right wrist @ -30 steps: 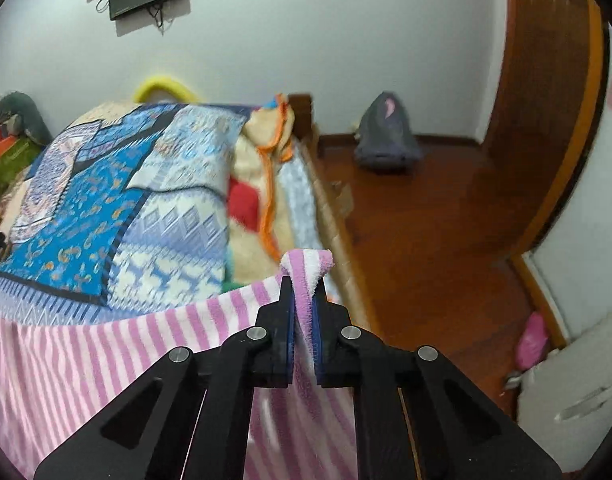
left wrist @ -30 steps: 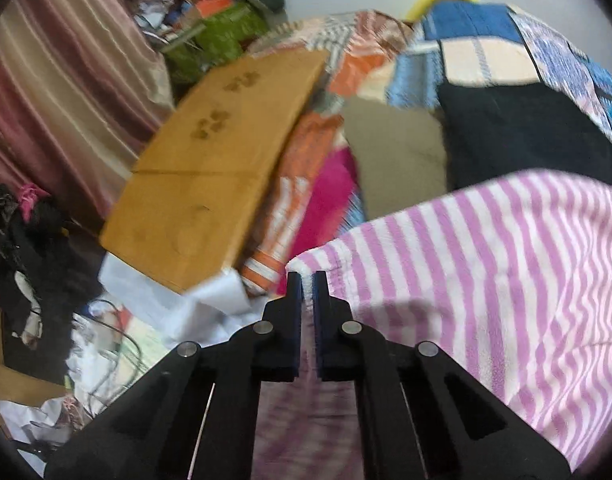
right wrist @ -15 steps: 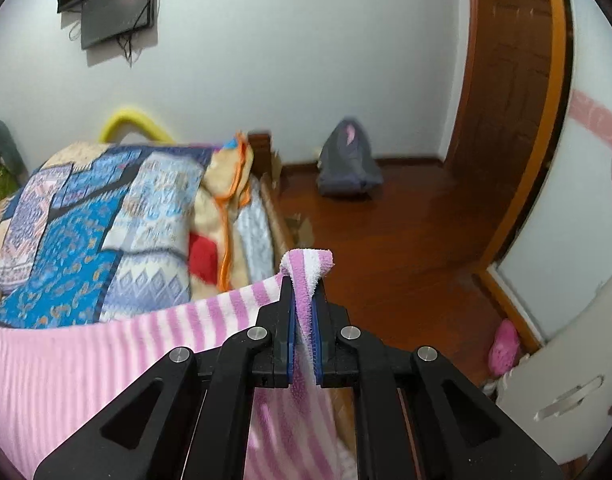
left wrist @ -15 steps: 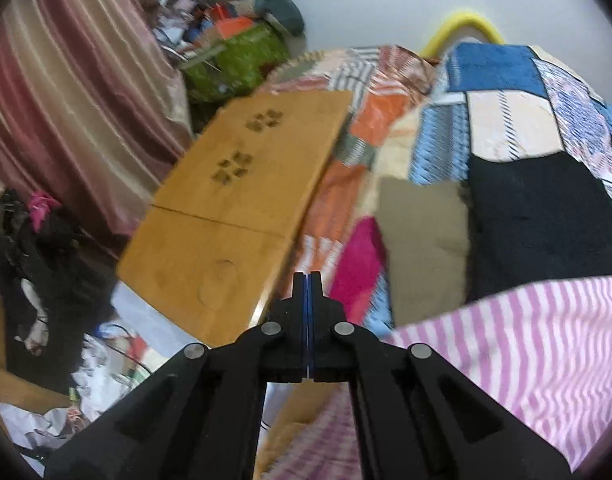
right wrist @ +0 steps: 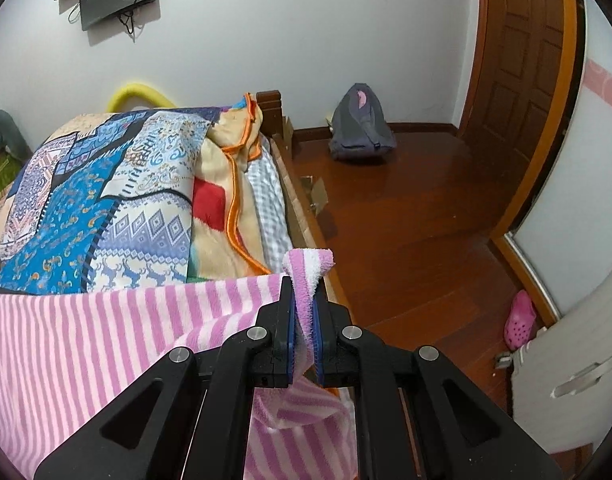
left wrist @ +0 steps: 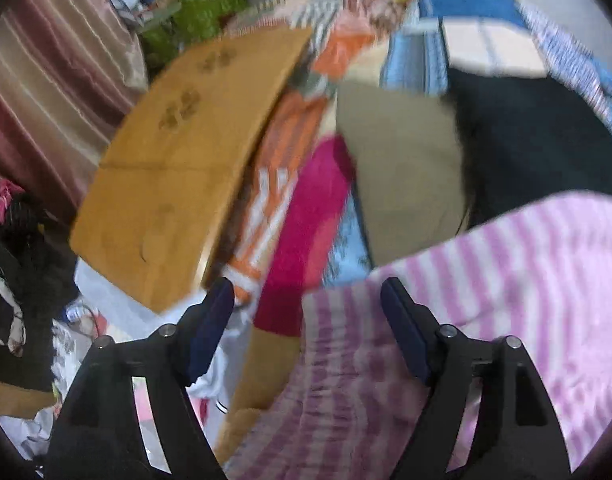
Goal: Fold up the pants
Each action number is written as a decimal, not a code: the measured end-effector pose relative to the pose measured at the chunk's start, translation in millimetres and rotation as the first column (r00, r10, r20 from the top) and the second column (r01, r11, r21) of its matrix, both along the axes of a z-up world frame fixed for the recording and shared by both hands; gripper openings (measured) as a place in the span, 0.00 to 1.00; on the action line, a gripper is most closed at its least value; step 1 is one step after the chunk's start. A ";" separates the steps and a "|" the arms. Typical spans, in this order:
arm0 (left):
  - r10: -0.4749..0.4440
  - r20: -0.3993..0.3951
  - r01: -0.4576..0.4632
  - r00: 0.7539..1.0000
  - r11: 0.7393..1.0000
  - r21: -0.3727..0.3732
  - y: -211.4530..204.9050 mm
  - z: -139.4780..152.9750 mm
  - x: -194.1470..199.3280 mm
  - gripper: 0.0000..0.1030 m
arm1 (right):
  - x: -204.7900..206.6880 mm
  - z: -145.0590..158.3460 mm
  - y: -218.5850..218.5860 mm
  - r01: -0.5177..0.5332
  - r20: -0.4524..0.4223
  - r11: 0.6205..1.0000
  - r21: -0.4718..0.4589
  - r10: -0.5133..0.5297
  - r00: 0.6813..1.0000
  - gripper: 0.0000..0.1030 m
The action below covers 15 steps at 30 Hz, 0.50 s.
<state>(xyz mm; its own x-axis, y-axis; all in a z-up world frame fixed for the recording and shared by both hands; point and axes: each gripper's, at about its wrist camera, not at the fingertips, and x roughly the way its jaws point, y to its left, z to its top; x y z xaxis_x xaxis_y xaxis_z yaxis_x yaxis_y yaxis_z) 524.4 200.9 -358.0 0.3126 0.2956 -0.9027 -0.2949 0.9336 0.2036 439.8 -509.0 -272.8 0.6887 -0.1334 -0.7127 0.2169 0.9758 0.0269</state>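
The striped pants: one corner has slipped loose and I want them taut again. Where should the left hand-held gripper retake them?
The loose corner of the striped pants, between the opening left hand-held gripper; come down over its edge.

Bed [right wrist: 306,216] is stretching ahead of both grippers, wooden side rail running just right of the right gripper. A blue patterned quilt [right wrist: 65,200] is covering it ahead-left of the right gripper, a cream blanket with orange trim [right wrist: 221,216] bunching beside the quilt. Pink-and-white striped pants [right wrist: 85,340] are draping over the near edge. Ahead of the left gripper, an olive folded cloth [left wrist: 402,168] and a black garment [left wrist: 526,152] are lying side by side; a magenta cloth [left wrist: 310,232] is lying nearer, a flat cardboard sheet [left wrist: 177,168] resting ahead-left.
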 end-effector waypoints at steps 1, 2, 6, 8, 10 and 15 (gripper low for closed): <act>0.004 -0.022 -0.004 1.000 1.000 -0.022 1.7 -7.3 0.8 0.74 | -0.4 -1.6 0.0 -0.001 -0.004 1.000 0.002 0.001 1.000 0.07; 0.016 -0.030 -0.017 0.999 0.999 -0.045 4.0 -11.8 0.8 0.74 | -1.0 -3.4 0.2 -0.004 -0.008 1.000 0.004 0.004 1.000 0.07; 0.060 -0.016 -0.061 0.998 0.992 -0.108 11.9 -15.2 -2.8 0.65 | -2.4 -7.1 1.0 -0.011 -0.017 1.000 0.024 0.011 1.000 0.07; 0.028 -0.021 -0.029 0.999 0.998 -0.048 1.6 -13.5 -3.3 0.46 | -2.9 -7.5 2.0 -0.008 -0.013 0.999 0.036 0.009 1.000 0.07; 0.008 -0.022 -0.008 1.000 1.000 -0.001 -7.4 -10.9 -4.3 0.29 | -4.2 -5.3 3.6 -0.011 -0.007 0.999 0.038 0.011 1.000 0.07; 0.002 0.030 -0.005 1.000 0.996 0.093 -21.8 8.4 -10.9 0.23 | -11.2 16.5 4.2 -0.005 0.033 1.000 -0.002 0.005 0.999 0.06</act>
